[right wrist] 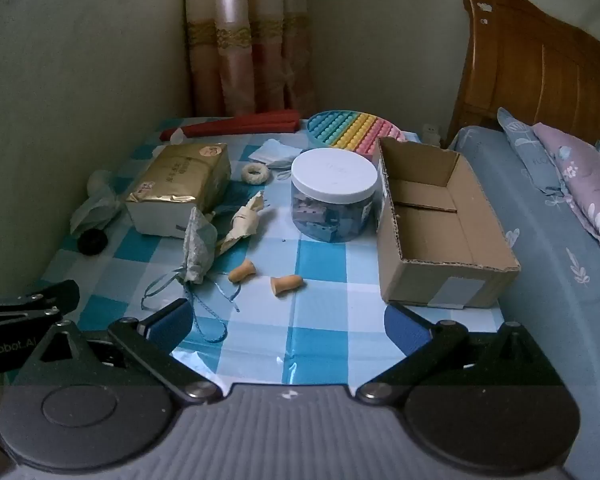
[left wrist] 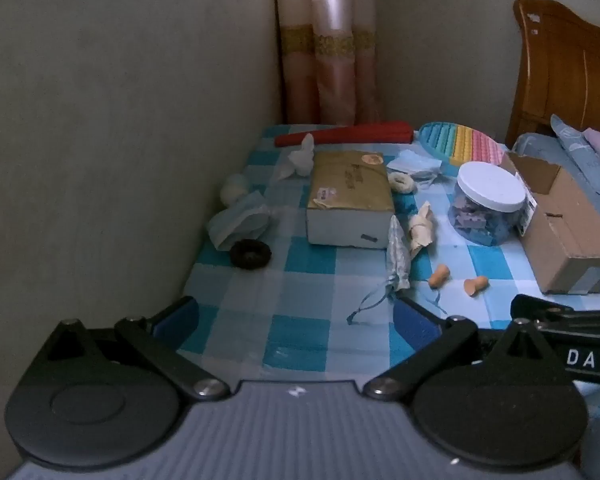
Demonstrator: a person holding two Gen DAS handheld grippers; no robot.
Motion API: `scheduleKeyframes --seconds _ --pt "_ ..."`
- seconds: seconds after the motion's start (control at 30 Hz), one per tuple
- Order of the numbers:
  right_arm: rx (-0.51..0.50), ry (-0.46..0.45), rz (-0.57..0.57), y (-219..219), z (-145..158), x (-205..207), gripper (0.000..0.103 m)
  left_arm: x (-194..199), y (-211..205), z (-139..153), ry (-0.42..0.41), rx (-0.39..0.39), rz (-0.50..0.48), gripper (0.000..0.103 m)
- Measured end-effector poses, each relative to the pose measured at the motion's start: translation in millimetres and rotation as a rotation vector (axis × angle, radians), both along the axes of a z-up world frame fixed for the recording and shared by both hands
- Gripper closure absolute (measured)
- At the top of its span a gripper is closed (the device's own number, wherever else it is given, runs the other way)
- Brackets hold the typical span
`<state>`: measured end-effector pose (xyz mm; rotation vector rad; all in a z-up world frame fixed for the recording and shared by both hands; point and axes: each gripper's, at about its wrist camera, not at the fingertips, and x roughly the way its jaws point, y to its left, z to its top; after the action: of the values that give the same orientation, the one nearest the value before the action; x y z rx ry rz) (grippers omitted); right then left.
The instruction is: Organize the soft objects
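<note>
Inside the cardboard box (right wrist: 440, 216), only the right wrist view sees its bare floor; both grippers' jaws gape apart.

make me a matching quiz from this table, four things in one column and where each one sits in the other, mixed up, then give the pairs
Things:
1. cardboard box
2. black ring
3. pop-it mat
4. orange earplugs

Places:
A. far edge of the table, behind the jar
B. on the checked cloth in front of the jar
C. right side of the table, next to the bed
D. left side, near the wall

Pairs: 1-C, 2-D, 3-A, 4-B
</note>
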<state>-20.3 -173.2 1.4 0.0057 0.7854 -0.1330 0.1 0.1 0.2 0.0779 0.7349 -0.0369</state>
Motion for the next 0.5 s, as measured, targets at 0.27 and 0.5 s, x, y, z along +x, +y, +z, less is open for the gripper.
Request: scheduleKeyframes --seconds 0.27,0.5 --pt "0.008 -0.007 0.001 2.3 0.6 -2.3 0.000 -1.9 -0.6 -3.9 -0.012 -0.003 0.000 0.001" --pt "-0.005 0.004 0.001 4.3 0.4 -0.9 0.000 -2.4 -2.1 -1.0 -0.007 -0.007 0.002 0.001"
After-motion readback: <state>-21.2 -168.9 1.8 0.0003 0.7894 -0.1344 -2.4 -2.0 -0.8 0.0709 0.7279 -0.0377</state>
